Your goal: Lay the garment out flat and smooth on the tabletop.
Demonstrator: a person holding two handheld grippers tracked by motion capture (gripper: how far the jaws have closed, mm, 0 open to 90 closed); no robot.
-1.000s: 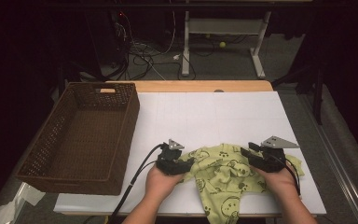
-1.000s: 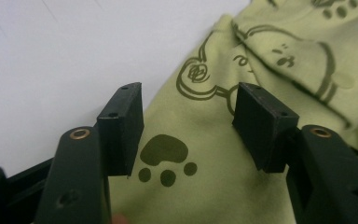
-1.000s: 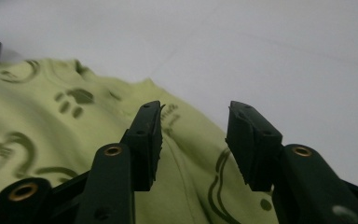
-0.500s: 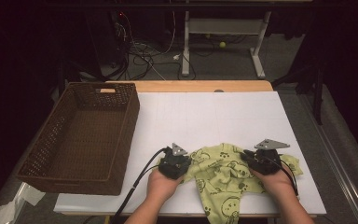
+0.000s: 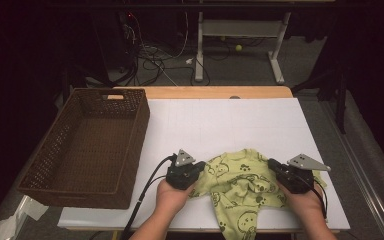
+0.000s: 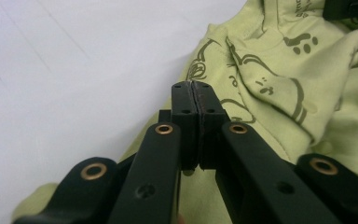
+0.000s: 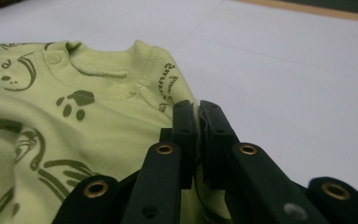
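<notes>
Garment [image 5: 240, 182]: light green baby shirt with dark paw and face prints, lying rumpled on the white surface [image 5: 230, 125] near its front edge, between the two hands.
Neckline: ribbed collar with a snap button at the far side of the cloth, close in front of the right tongs in the right gripper view [image 7: 98, 70].
Left tongs [image 5: 200, 172]: held in the left hand [image 5: 172, 197], at the garment's left edge — jaws have just been closing and now stand pressed together, a fold of green cloth pinched at their tips [image 6: 193, 100].
Right tongs [image 5: 272, 166]: held in the right hand [image 5: 305, 202], at the garment's right edge beside the collar — jaws have just been closing, now clamped on the shirt's hem, a sliver of fabric caught between the pads [image 7: 196, 121].
Grey plates: one three-cornered plate on top of each gripper, both tipped toward the far side of the surface.
Cable [image 5: 142, 197]: black, trailing from the left gripper over the front edge.
Basket [image 5: 55, 165]: brown woven, rectangular, on the left of the surface, well apart from the garment.
Floor beyond: tangle of wires [image 5: 155, 60] and a white frame's legs [image 5: 277, 55] in dim light.
</notes>
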